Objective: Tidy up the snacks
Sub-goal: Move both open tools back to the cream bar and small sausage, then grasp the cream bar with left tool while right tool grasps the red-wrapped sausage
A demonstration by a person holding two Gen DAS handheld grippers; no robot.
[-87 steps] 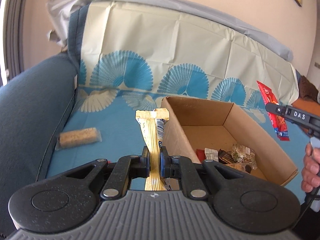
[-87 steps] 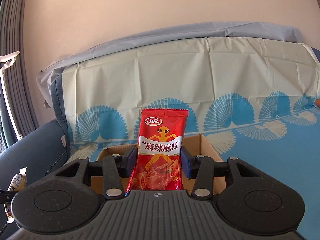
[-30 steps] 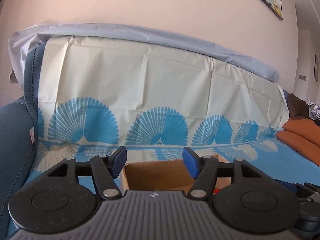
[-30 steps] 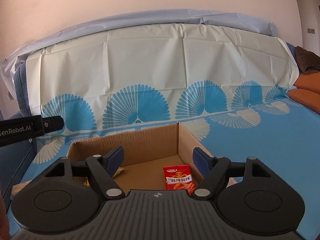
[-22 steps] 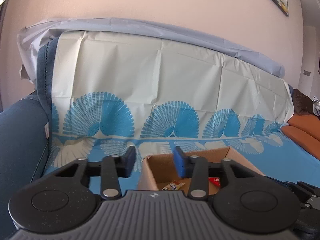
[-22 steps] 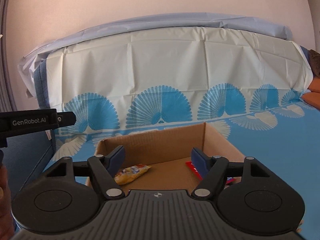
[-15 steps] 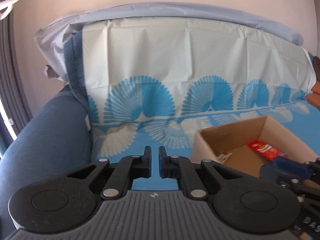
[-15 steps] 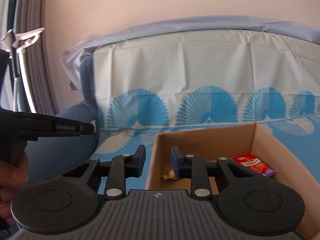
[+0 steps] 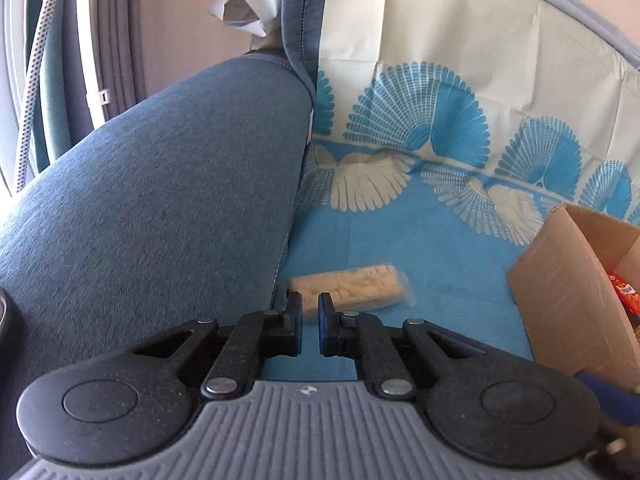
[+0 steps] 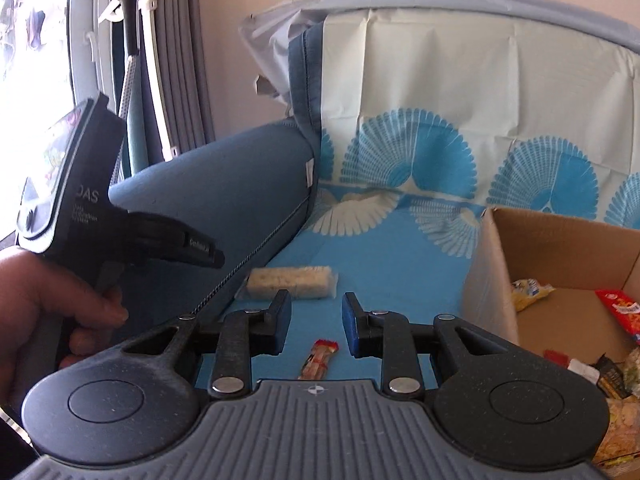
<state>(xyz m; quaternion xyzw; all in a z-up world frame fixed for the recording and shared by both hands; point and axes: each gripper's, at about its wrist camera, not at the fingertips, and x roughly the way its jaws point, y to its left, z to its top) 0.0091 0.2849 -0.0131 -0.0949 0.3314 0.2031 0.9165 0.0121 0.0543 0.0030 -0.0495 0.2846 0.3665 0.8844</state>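
Observation:
A pale snack bar (image 9: 360, 286) in clear wrap lies on the blue cloth beside the sofa armrest. My left gripper (image 9: 309, 304) is shut and empty, with its tips just short of the bar's left end. In the right wrist view the same bar (image 10: 292, 282) lies beyond my right gripper (image 10: 316, 304), whose jaws stand narrowly apart with nothing gripped. A small orange-red snack stick (image 10: 318, 360) lies on the cloth below that gap. The left gripper (image 10: 216, 258), held by a hand (image 10: 40, 300), hovers at the left. The cardboard box (image 10: 488, 280) holds a yellow packet (image 10: 530, 288), a red packet (image 10: 622, 312) and several others.
The blue sofa armrest (image 9: 160, 200) rises close on the left. The cardboard box's wall (image 9: 560, 280) stands at the right. A fan-patterned cloth (image 9: 440, 140) covers the seat and backrest. Curtains and a window (image 10: 40, 80) lie beyond the armrest.
Both grippers have swung left from over the box toward the armrest and tipped downward. Both sets of jaws have closed in from wide open. The yellow and red packets held before now lie in the box.

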